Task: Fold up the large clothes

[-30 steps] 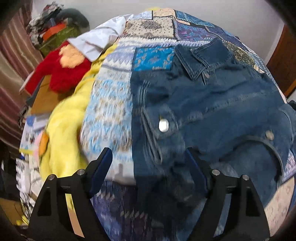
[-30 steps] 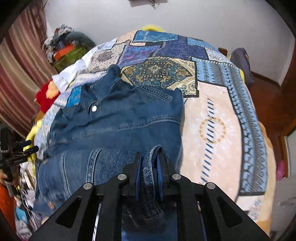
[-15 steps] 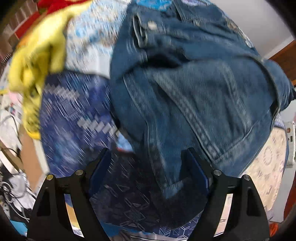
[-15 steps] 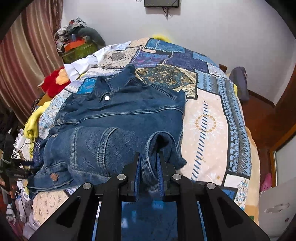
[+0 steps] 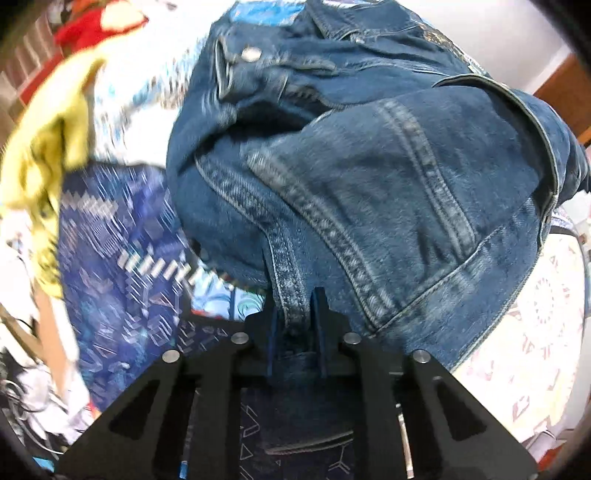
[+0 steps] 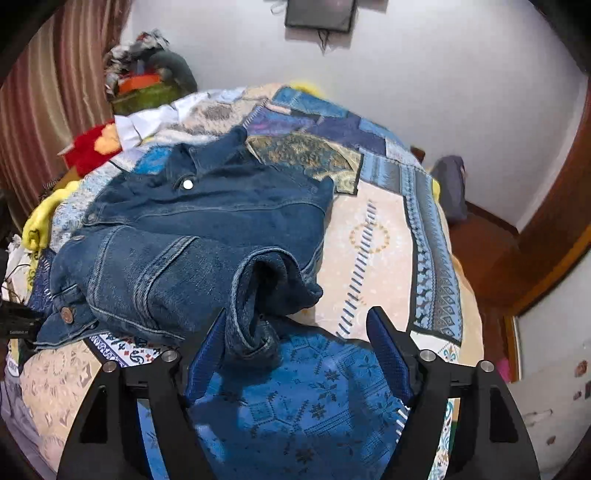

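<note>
My left claw (image 5: 295, 325) is closing on the denim jacket (image 6: 207, 236) hem; my right claw (image 6: 295, 347) is opening, the cuff loose between its fingers, on the patchwork bedspread (image 6: 369, 236).

left view: the yellow cloth (image 5: 48, 147) and red toy (image 5: 92, 26) are motion-blurred; the denim jacket (image 5: 369, 166) hides the bed beneath.

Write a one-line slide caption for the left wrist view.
Left gripper closing on a seamed edge of the denim jacket, which lies bunched on the patchwork bedspread.
</note>
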Demonstrator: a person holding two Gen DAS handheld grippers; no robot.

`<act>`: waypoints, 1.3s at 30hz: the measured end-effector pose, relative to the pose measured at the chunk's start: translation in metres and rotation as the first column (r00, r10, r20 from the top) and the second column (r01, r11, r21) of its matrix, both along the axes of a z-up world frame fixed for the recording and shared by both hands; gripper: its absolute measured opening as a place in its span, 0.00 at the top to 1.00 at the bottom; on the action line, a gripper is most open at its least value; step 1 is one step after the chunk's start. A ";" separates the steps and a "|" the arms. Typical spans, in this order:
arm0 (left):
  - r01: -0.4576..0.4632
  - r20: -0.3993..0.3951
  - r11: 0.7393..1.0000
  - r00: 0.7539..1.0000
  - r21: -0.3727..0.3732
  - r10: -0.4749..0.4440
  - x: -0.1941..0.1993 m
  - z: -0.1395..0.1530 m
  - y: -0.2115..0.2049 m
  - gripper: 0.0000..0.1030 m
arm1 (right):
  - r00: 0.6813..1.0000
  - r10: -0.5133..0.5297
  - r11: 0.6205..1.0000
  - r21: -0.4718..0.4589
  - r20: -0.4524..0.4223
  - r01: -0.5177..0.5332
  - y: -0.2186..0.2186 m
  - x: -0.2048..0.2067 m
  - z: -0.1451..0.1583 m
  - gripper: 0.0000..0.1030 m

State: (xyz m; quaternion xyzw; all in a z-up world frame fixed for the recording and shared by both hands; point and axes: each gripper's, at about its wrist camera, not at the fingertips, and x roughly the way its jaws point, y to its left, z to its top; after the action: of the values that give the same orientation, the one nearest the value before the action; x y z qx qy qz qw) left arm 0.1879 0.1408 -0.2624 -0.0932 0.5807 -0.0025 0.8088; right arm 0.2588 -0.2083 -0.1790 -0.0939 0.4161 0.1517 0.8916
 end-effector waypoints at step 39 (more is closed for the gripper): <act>-0.218 0.347 0.974 0.920 0.060 0.184 0.231 0.117 0.073 0.88 | 0.997 -0.041 0.971 0.232 -0.060 0.054 0.057 0.197 0.006 0.84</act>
State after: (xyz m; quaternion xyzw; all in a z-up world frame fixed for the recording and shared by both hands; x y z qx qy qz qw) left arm 0.4192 0.2142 -0.1455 -0.1109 0.4197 0.0929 0.8961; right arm 0.4557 -0.1518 -0.1732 0.0259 0.4215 0.1809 0.8882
